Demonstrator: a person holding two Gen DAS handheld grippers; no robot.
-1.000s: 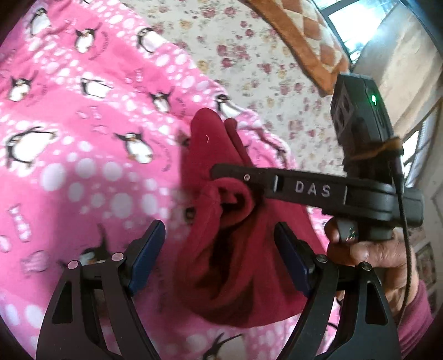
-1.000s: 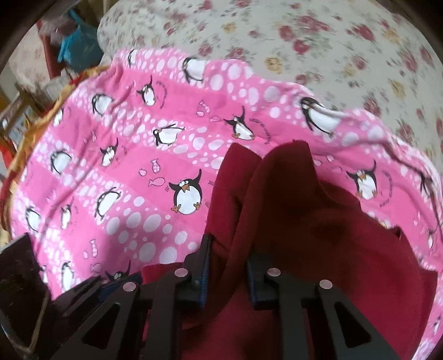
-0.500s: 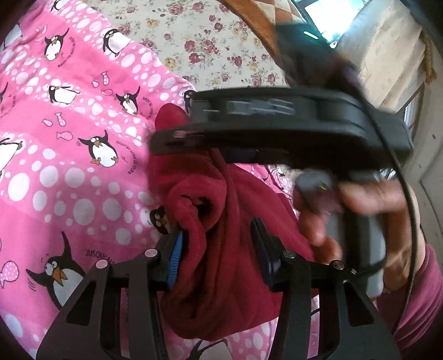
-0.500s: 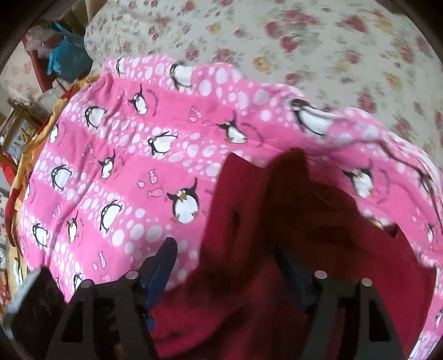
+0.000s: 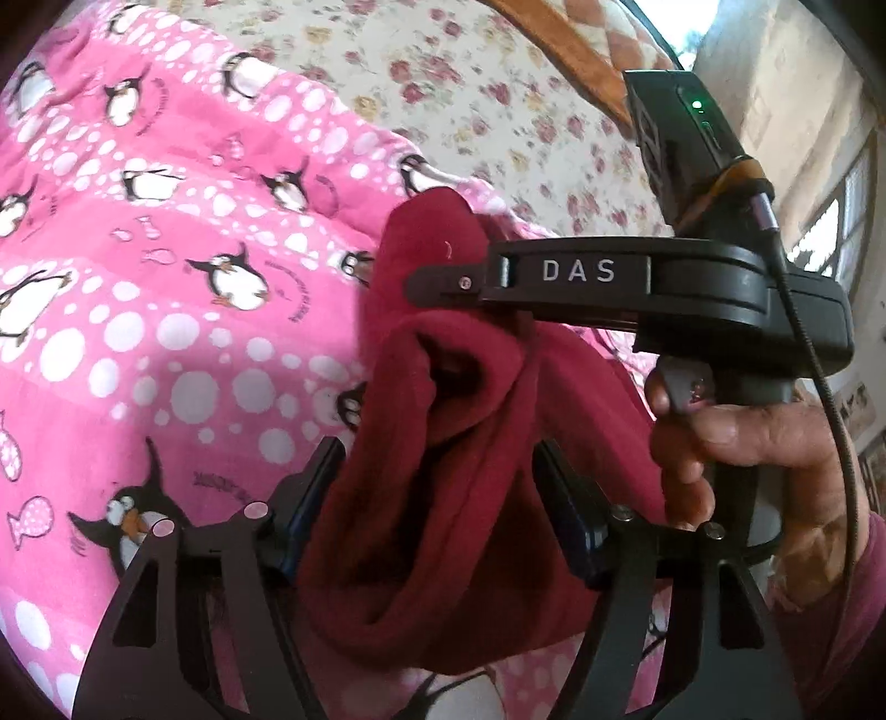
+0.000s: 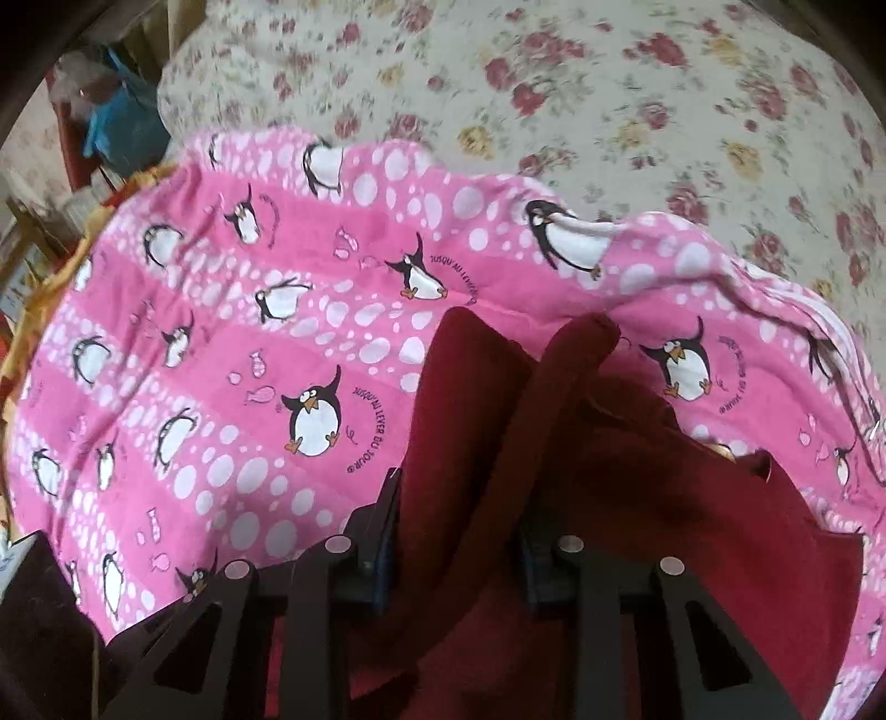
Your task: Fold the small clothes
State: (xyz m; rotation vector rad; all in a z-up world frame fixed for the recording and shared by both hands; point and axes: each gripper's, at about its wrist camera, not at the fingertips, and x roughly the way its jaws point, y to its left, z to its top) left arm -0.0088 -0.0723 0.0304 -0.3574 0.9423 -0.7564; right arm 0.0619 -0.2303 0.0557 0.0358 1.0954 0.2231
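Note:
A small dark red fleece garment (image 5: 443,471) lies bunched on a pink penguin-print blanket (image 5: 166,277). My left gripper (image 5: 437,498) is closed on a thick fold of it, the cloth filling the gap between the blue pads. My right gripper (image 6: 459,537) is shut on another fold of the red garment (image 6: 554,443), held up off the blanket. In the left wrist view the right gripper's body, marked DAS (image 5: 609,288), reaches in from the right over the garment, with a hand on its handle.
The pink blanket (image 6: 221,360) lies over a cream floral bedsheet (image 6: 609,83). An orange checked cushion (image 5: 581,50) sits at the back. Blue and red clutter (image 6: 105,122) stands beyond the bed's far left edge. A window (image 5: 830,232) is at the right.
My left gripper closed from wide open onto the red garment. My right gripper opened half a second ago and has shut again on a fold, moving over the garment.

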